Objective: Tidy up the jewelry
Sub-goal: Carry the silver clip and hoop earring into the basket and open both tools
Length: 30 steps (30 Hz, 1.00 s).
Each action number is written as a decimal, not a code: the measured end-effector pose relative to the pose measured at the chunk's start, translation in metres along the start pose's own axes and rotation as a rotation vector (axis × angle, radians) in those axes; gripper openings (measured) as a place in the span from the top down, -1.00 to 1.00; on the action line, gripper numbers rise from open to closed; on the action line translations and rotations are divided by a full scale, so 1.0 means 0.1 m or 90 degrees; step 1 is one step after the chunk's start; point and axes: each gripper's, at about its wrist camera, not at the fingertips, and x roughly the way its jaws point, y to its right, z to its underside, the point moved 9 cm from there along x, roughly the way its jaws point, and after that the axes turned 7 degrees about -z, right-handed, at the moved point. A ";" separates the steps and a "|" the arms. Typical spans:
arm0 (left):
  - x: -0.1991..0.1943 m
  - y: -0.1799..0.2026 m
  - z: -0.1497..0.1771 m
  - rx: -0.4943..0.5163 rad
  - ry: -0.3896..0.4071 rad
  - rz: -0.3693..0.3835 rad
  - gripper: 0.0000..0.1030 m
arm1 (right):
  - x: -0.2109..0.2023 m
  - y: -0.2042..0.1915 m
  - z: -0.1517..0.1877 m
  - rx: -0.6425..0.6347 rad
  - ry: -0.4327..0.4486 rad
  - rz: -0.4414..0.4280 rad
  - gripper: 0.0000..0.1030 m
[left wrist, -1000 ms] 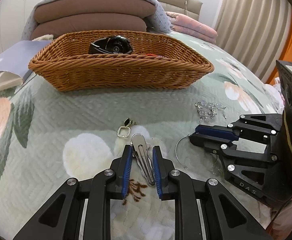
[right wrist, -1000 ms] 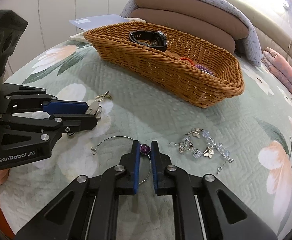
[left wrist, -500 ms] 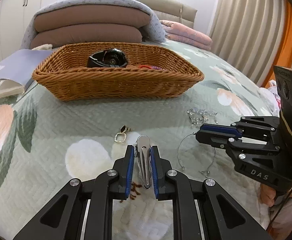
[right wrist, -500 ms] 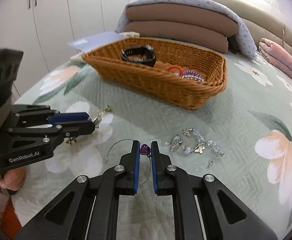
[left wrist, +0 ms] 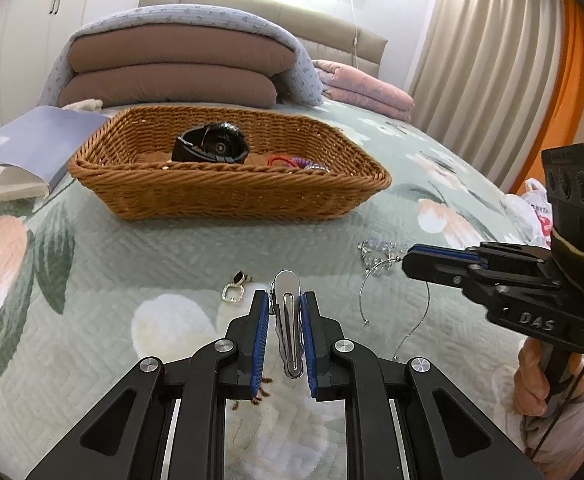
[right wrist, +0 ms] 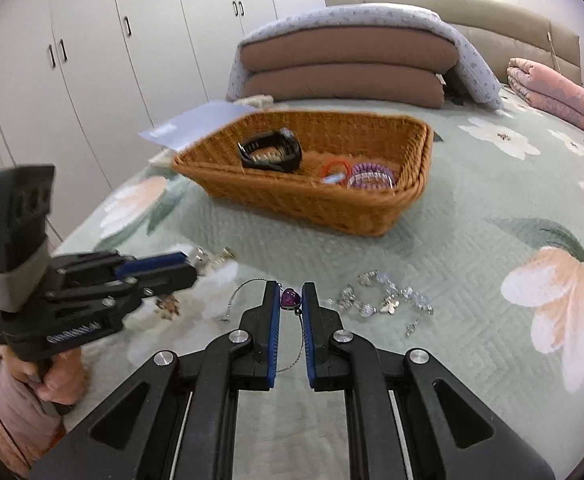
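Observation:
My left gripper [left wrist: 285, 300] is shut on a silver hair clip [left wrist: 287, 320] and holds it above the bedspread. My right gripper [right wrist: 290, 294] is shut on the purple heart pendant [right wrist: 290, 297] of a thin silver necklace [left wrist: 366, 292], whose wire hangs down. The wicker basket [left wrist: 227, 192] stands farther back on the bed and holds a black watch [left wrist: 211, 148], a red band and purple coil hair ties [right wrist: 372, 176]. A crystal bead bracelet [right wrist: 388, 300] and a small earring [left wrist: 233, 290] lie on the bedspread.
A blue booklet [left wrist: 31, 140] lies left of the basket. Stacked brown cushions [left wrist: 171, 76] and pink folded blankets [left wrist: 368, 88] sit behind it. White wardrobe doors [right wrist: 91, 60] stand at the left, curtains [left wrist: 492, 60] at the right.
Both grippers have risen from the bedspread with their items, the hair clip and the pendant necklace. The views now look down on the basket from higher up.

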 end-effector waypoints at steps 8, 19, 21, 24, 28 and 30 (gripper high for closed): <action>-0.24 -0.04 -0.20 -0.022 0.041 0.021 0.68 | -0.37 -0.06 -0.39 0.005 0.078 0.028 0.76; -0.46 -0.30 -1.34 -0.020 0.132 0.020 0.68 | -0.30 0.17 -1.42 0.053 0.173 0.086 0.76; -0.33 -0.45 -1.52 -0.035 0.142 0.017 0.68 | -0.13 0.27 -1.54 0.077 0.180 0.080 0.76; -0.08 -0.71 -1.64 -0.068 0.148 0.008 0.68 | 0.13 0.43 -1.63 0.101 0.176 0.079 0.76; 0.23 -0.93 -1.56 -0.101 0.135 0.010 0.68 | 0.58 0.65 -1.60 0.118 0.156 0.069 0.76; 0.33 -0.95 -1.54 -0.097 0.121 0.002 0.68 | 0.77 0.71 -1.50 0.123 0.131 0.070 0.76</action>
